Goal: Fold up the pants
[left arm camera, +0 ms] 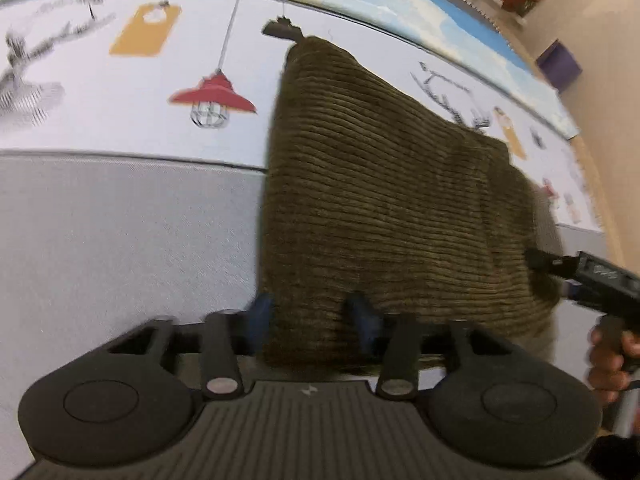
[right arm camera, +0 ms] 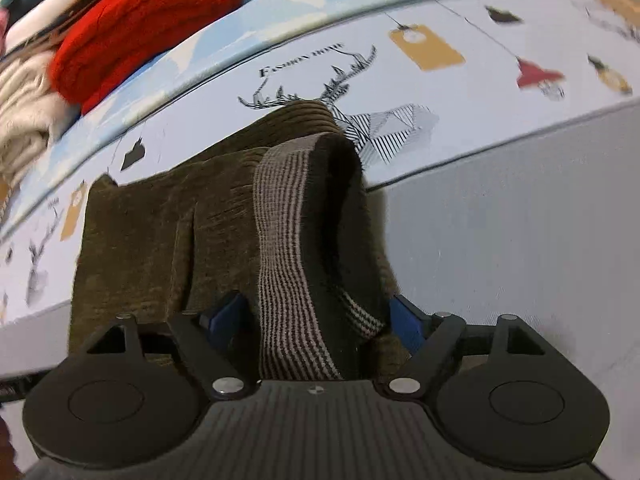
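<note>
- One big work surface fills both views: a grey woven-look mat (left arm camera: 120,240) up front, a white printed sheet (left arm camera: 100,120) behind it with line-drawn deer, orange tags and a red pendant lamp (left arm camera: 212,98), then a pale blue band along the far edge
- One pair of pants (left arm camera: 380,200), olive-brown corduroy with fine ribs running crosswise, is draped over the mat and the printed sheet; from the left wrist it's a broad slab stretching from the near fingers toward the far edge
- From the right wrist, one striped elastic waistband (right arm camera: 280,240), beige with thin dark lines, loops up and over, showing the dark fuzzy lining inside
- A pile of clothes sits at the far edge on the right camera: one chunky red knit (right arm camera: 140,28), one cream knit (right arm camera: 24,120), something dark teal behind
- Left gripper (left arm camera: 316,312): two blue-padded fingers (left arm camera: 260,312) pinched on the near edge of the corduroy, cloth bunched between them
- Right gripper (right arm camera: 316,316): blue pads (right arm camera: 404,320) either side of the waistband and lining, clamped on that bundle
- From the left camera, the right tool (left arm camera: 592,276) shows black at the cloth's right edge, a hand (left arm camera: 612,360) wrapped around its handle
</note>
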The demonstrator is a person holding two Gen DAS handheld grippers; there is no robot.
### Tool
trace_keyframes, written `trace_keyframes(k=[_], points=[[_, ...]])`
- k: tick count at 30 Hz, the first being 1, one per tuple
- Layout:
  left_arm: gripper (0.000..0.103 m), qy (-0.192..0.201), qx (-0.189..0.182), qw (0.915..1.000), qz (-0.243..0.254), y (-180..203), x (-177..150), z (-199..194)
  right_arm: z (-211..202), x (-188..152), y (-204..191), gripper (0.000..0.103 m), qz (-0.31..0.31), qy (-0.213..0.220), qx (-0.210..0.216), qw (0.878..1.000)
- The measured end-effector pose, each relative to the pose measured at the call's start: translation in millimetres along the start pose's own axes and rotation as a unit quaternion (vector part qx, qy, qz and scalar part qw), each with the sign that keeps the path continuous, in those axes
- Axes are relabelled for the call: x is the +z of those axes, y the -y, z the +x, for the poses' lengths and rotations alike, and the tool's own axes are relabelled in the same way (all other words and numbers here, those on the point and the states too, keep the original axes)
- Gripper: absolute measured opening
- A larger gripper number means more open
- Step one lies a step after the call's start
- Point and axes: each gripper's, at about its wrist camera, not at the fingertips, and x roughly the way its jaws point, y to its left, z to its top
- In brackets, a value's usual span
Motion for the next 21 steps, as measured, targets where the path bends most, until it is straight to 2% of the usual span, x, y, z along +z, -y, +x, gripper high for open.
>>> trace_keyframes(k=[4,6,9,10,12,14,15,16,18,19,21], points=[[0.041,-0.003,0.003,0.9999,0.014,3.8,-9.1,0.6,-2.3,-2.0,-6.9,0.063,-0.036,0.027,-0.009,0.999],[0.041,-0.006,0.0,0.9999,0.008,3.3,-10.4,-0.4,-1.6,-1.7,-6.2,0.061,-0.039,0.035,-0.009,0.999],[0.041,0.013,0.021,0.9993,0.028,13.1,-10.3,-7.2,0.0,-1.0,-5.0,0.061,-0.04,0.038,-0.009,0.998],[0.041,0.03,0.041,0.9976,0.047,20.9,-10.5,-13.0,-0.8,-1.1,-5.7,0.061,-0.042,0.038,-0.011,0.998],[0.041,0.082,0.078,0.989,0.096,36.3,-16.6,-29.8,-3.4,0.6,-6.0,0.063,-0.036,0.036,-0.012,0.999],[0.041,0.121,0.073,0.9799,0.14,49.3,-21.5,-40.5,-8.8,0.9,-7.0,0.065,-0.033,0.04,-0.011,0.999],[0.041,0.12,0.059,0.9794,0.151,51.8,-23.0,-39.4,-9.8,-0.1,-8.2,0.065,-0.038,0.043,-0.014,0.998],[0.041,0.097,0.052,0.9807,0.162,52.9,-24.9,-30.1,-9.7,-1.9,-9.4,0.067,-0.049,0.044,-0.021,0.998],[0.044,0.045,0.079,0.9798,0.179,51.4,-31.2,-6.2,-7.5,-7.2,-9.8,0.075,-0.066,0.041,-0.037,0.996],[0.055,0.052,0.097,0.9754,0.191,52.6,-34.3,-4.6,-7.9,-9.1,-8.1,0.082,-0.066,0.038,-0.042,0.996],[0.056,0.081,0.121,0.9675,0.206,58.9,-36.9,-16.3,-15.6,-11.2,-4.0,0.082,-0.056,0.037,-0.042,0.997]])
